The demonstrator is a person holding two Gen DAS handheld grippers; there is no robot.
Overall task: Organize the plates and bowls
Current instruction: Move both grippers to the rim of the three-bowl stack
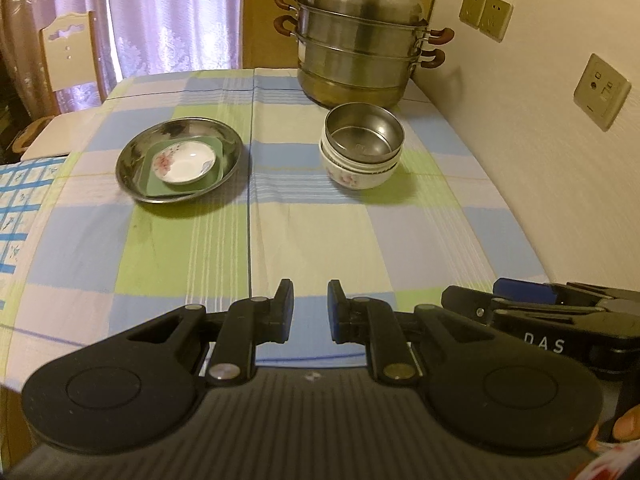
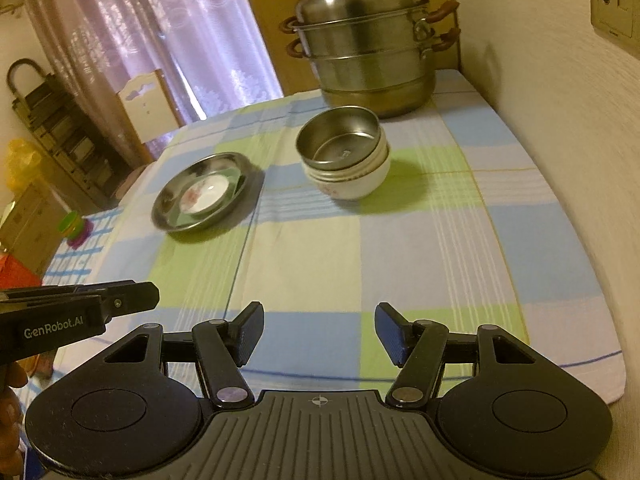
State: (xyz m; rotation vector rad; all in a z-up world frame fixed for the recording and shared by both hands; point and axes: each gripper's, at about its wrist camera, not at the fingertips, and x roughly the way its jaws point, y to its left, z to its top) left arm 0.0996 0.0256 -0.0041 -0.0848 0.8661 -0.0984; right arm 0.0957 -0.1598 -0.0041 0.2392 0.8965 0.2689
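Observation:
A steel plate (image 1: 132, 160) (image 2: 168, 208) lies left of centre on the checked tablecloth. In it sits a green square plate (image 1: 160, 184) with a small white floral saucer (image 1: 184, 162) (image 2: 204, 196) on top. To the right, a steel bowl (image 1: 364, 132) (image 2: 340, 142) is nested in stacked white floral bowls (image 1: 358, 174) (image 2: 348, 184). My left gripper (image 1: 311, 312) is open and empty, low over the near table edge. My right gripper (image 2: 319, 334) is open and empty, also near the front edge. Each gripper shows at the side of the other's view.
A tall steel steamer pot (image 1: 360, 40) (image 2: 368, 44) stands at the back right against the wall. A wall with sockets (image 1: 602, 90) runs along the right side. A chair (image 1: 68, 52) and curtains are behind the table on the left.

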